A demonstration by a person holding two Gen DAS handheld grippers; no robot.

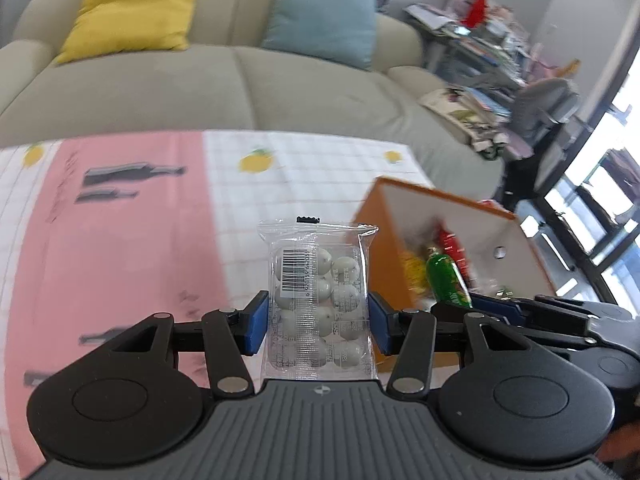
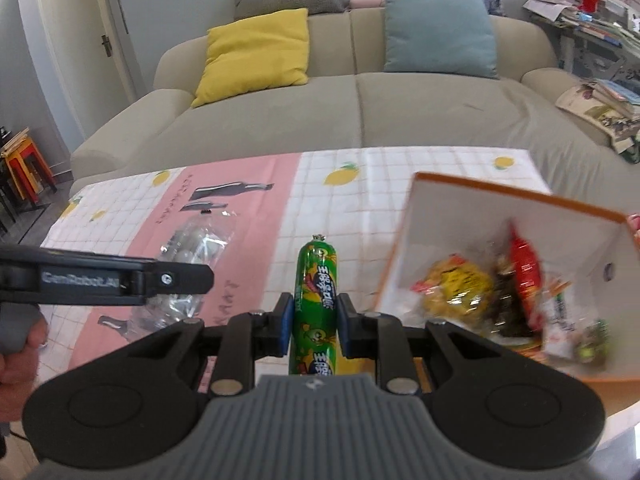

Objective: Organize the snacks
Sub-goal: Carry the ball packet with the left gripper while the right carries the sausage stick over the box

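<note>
Left claw (image 1: 318, 322) clamps a clear crinkly packet of white balls (image 1: 318, 300), right claw (image 2: 312, 326) a green plastic-wrapped sausage stick (image 2: 316, 304); either could slip before reaching the orange-rimmed box (image 2: 480, 196).

Black hand-held gripper (image 1: 318, 320), blue pads (image 1: 256, 328), silver screws.

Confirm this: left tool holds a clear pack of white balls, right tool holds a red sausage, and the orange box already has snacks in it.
One thing is off: the sausage in the right tool is green, not red, as the right wrist view shows. The rest stands: the left tool holds the clear pack of white balls, and the orange box has snacks inside.
</note>
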